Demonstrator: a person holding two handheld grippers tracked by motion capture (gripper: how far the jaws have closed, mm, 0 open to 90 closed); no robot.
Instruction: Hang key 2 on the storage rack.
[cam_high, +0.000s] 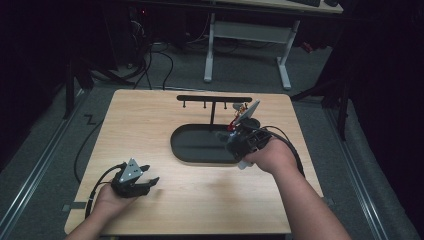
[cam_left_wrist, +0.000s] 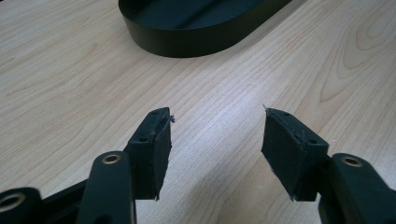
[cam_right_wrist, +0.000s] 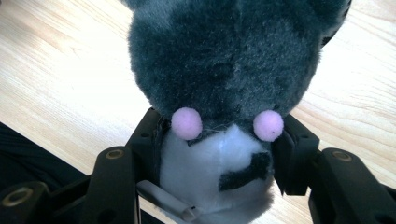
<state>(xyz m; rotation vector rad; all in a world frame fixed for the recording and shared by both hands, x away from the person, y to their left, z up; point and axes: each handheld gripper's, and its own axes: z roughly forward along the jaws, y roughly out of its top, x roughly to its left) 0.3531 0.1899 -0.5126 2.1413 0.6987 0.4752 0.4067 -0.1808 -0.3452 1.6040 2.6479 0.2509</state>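
Grey plush toy (cam_right_wrist: 224, 93) sits squeezed between the right gripper's (cam_right_wrist: 219, 154) jaws, above the table. Left gripper (cam_left_wrist: 215, 149) rests empty with jaws wide near the black tray (cam_left_wrist: 201, 32). From above, right gripper (cam_high: 240, 137) hovers over the tray's (cam_high: 180, 150) right end by the hook rack (cam_high: 214, 99); I'd keep the squeeze steady and lift slowly.

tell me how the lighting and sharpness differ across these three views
High view: dim, surroundings nearly black, right gripper murky over the tray. Left gripper view: bright, crisp wood grain on the table. Right gripper view: bright, the plush toy slightly soft up close.
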